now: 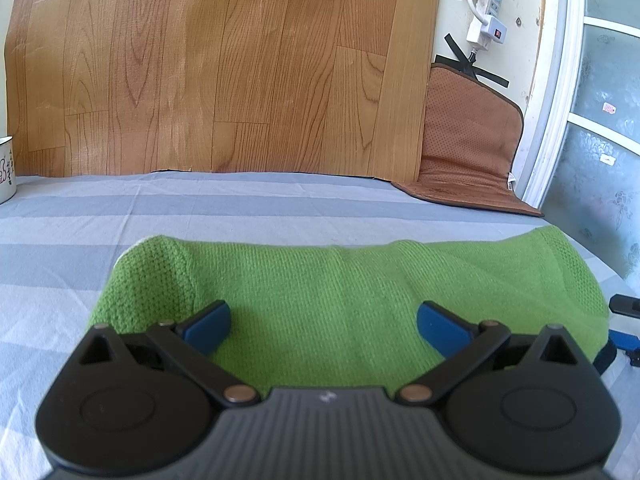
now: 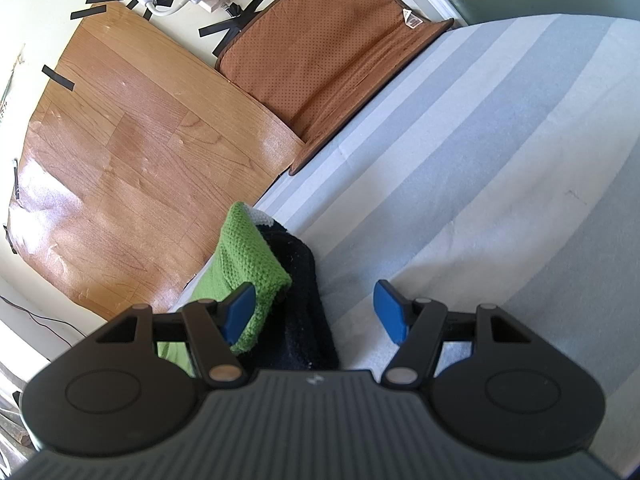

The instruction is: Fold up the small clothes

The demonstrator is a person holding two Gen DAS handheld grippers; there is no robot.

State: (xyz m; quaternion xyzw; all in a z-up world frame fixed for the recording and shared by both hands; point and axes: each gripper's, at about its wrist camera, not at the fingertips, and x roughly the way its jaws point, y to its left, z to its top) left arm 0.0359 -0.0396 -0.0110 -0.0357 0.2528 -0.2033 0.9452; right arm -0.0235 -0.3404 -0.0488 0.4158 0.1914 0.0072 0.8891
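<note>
A green knit garment (image 1: 340,288) lies folded into a long band across the blue-and-white striped sheet (image 1: 240,208). My left gripper (image 1: 323,316) hovers over its near edge, open, with both blue pads (image 1: 208,328) spread wide above the cloth. In the right wrist view the garment's end (image 2: 248,256) shows as a green fold with dark navy fabric (image 2: 300,280) beside it. My right gripper (image 2: 314,296) is open at that end: its left pad is in front of the green fold and its right pad over bare sheet. A piece of the right gripper (image 1: 624,308) pokes in beside the garment.
A wood-pattern panel (image 1: 220,68) leans on the wall behind the bed. A brown cushion (image 1: 468,140) stands at the back right, with a taped power strip (image 1: 488,8) above it. A white mug (image 1: 6,168) sits at the far left. A white door frame (image 1: 556,80) borders the right.
</note>
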